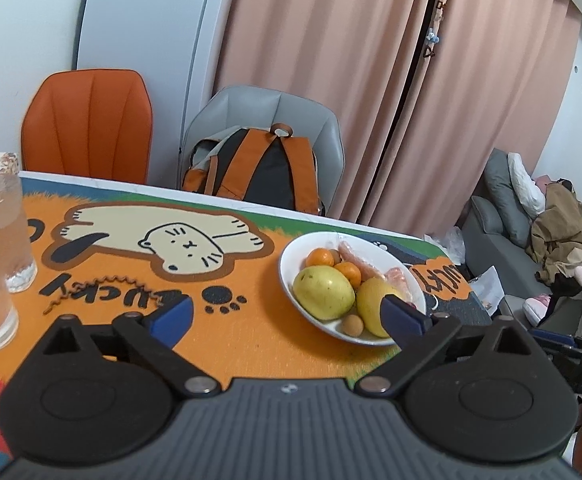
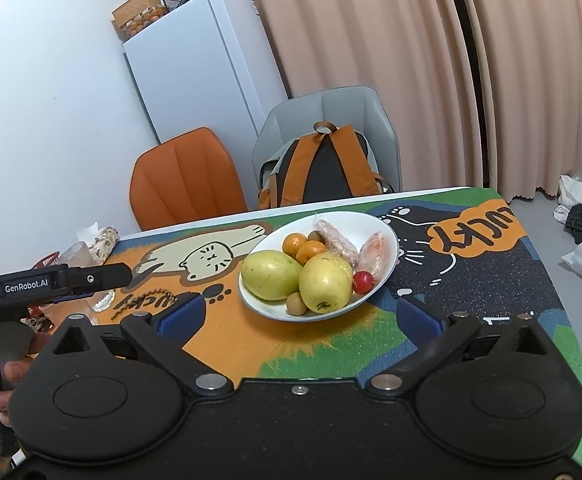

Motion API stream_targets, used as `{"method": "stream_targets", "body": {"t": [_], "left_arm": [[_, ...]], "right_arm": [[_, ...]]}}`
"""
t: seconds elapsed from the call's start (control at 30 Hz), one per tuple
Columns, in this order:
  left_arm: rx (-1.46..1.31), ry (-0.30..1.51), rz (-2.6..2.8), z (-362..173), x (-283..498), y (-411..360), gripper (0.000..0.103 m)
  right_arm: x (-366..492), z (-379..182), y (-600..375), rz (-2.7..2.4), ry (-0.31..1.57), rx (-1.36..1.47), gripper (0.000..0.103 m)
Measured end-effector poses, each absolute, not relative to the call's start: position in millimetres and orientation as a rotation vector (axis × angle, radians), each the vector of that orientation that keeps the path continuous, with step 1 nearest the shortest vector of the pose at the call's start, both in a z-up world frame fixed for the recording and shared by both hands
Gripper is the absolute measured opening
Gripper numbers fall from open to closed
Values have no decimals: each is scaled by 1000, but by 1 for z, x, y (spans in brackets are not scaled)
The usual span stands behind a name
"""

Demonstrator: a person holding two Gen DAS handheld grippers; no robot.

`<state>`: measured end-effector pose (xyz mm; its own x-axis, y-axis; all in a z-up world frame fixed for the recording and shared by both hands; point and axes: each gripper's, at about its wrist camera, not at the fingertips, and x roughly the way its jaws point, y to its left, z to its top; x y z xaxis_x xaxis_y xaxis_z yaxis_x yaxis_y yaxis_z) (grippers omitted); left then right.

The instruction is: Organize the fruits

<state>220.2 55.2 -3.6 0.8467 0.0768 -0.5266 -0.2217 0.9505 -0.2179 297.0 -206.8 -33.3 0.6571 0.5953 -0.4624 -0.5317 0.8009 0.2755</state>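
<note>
A: Where is the fruit sitting right now?

B: It is all lying in the white bowl (image 2: 387, 236) on the cartoon-cat mat (image 2: 227, 332). In the right wrist view the bowl is sitting at the centre of the frame. Two yellow-green mangoes (image 2: 269, 276) are filling its near side, two small oranges (image 2: 305, 248) are resting behind them, two plastic-wrapped pieces (image 2: 337, 242) are lying toward the upper right of the bowl, and a small red fruit (image 2: 363, 282) is sitting at the right rim.

A: And the tongs?

B: Both are standing wide apart with nothing between the pads. The right gripper (image 2: 297, 314) is hovering just short of the bowl's near rim, and neither blue pad is touching it. The left gripper (image 1: 287, 316) is also empty; in its view the bowl (image 1: 291, 252) is lying to the right of centre, with the right-hand pad overlapping the nearer mango in the picture. I cannot tell whether it is touching.

A: Which one is better placed?

B: I am judging the right. The bowl is lying straight ahead between its pads, whereas the left would have to swing toward the right of its frame. The left mango's long axis is running roughly left to right across the right wrist view, so a grasp across its narrow middle looks most natural.
</note>
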Motion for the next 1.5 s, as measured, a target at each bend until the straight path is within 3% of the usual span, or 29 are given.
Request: {"method": "stream_targets", "body": {"t": [1.5], "left_arm": [[-239, 533, 120, -13, 97, 19, 103]], "right_arm": [[183, -23, -235, 627, 517, 82, 103]]}}
